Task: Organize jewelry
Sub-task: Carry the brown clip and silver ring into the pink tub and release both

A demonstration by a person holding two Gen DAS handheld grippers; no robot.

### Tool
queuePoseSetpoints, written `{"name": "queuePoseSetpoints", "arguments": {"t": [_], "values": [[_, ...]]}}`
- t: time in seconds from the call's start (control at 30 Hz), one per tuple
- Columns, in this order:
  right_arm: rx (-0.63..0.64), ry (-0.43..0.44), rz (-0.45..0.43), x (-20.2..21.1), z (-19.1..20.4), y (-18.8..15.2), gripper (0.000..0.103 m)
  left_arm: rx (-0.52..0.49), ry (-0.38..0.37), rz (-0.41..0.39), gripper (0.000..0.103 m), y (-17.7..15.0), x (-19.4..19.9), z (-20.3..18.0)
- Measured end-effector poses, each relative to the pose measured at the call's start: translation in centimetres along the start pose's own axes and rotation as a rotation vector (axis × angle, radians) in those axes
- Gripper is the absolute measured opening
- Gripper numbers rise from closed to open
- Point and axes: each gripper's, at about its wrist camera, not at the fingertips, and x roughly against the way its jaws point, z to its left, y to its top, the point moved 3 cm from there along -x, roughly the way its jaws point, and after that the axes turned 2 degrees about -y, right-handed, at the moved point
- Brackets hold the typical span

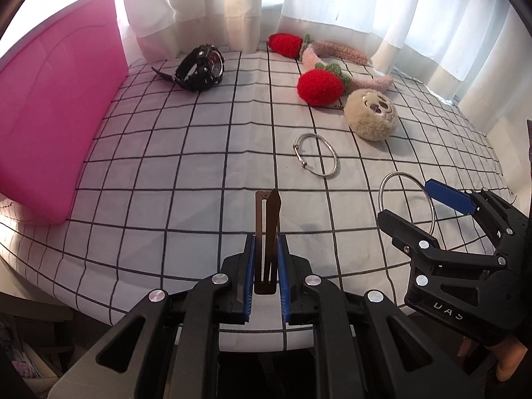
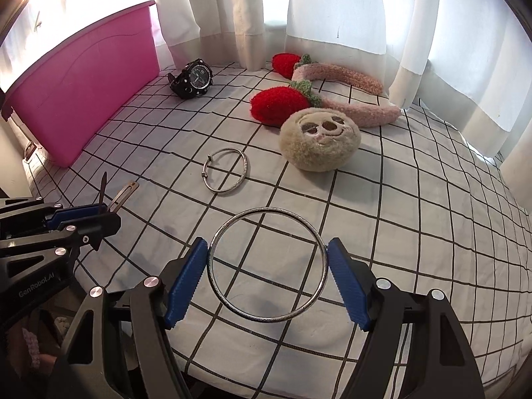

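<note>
My left gripper (image 1: 266,276) is shut on a brown hair clip (image 1: 267,232) that sticks forward above the checked cloth; the clip also shows in the right wrist view (image 2: 113,196). My right gripper (image 2: 267,277) grips a large plain silver bangle (image 2: 268,263) by its two sides between the blue pads (image 2: 184,282), held just above the cloth; it also shows in the left wrist view (image 1: 406,199). A smaller silver cuff bracelet (image 1: 316,154) (image 2: 226,171) lies on the cloth ahead. A black wristwatch (image 1: 199,66) (image 2: 193,78) lies near the pink box (image 1: 56,116) (image 2: 83,93) at the left.
A beige plush face (image 1: 371,114) (image 2: 320,138) and a pink fuzzy headband with red strawberries (image 1: 319,86) (image 2: 279,104) lie at the back right. White curtains (image 2: 332,10) hang behind the table. The checked cloth (image 1: 183,173) ends at the near edge.
</note>
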Motion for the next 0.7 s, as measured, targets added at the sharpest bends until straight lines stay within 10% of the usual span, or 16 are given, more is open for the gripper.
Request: {"name": "queuePoseSetpoints", "arguments": {"t": [0.7], "values": [[0.181, 0.096, -0.322, 8.4, 9.9, 17.1, 0.072, 0.170, 0.108, -0.395, 0.013, 10.6, 16.3, 12.2]]}}
